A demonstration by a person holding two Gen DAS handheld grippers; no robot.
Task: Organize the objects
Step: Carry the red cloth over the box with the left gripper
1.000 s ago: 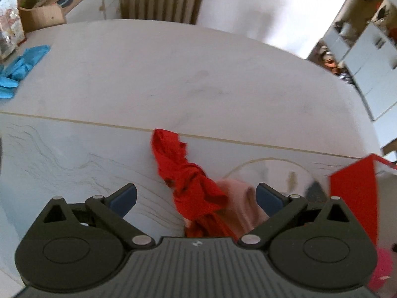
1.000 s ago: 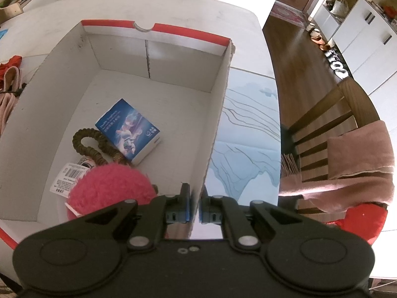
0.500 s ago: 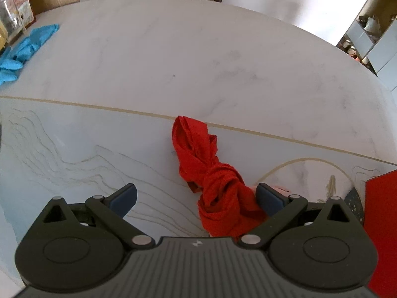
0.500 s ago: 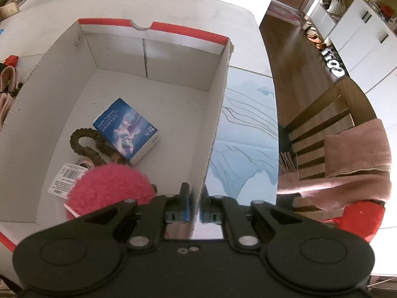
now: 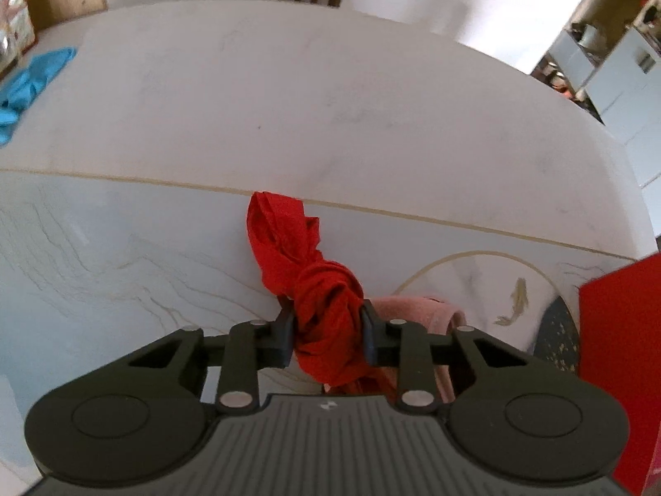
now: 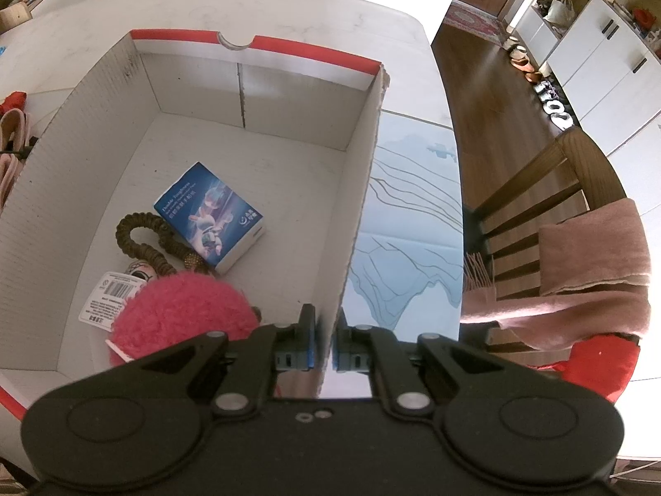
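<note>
My left gripper (image 5: 327,330) is shut on a knotted red cloth (image 5: 305,273) that lies on the white table (image 5: 289,103); a pink cloth (image 5: 417,314) sits just behind and right of it. My right gripper (image 6: 324,345) is shut on the right wall of an open white cardboard box with a red rim (image 6: 363,190). Inside the box lie a blue packet (image 6: 208,215), a brown braided cord (image 6: 142,244), a fluffy pink ball (image 6: 181,318) and a barcode tag (image 6: 109,295).
Blue gloves (image 5: 29,82) lie at the table's far left. The box's red outer side (image 5: 615,351) stands at the right of the left wrist view. A wooden chair with a pink scarf (image 6: 586,264) stands right of the table. The red cloth (image 6: 14,99) also shows left of the box.
My left gripper has closed from wide open onto the red cloth. The right gripper has kept its hold on the box wall and barely moved.
</note>
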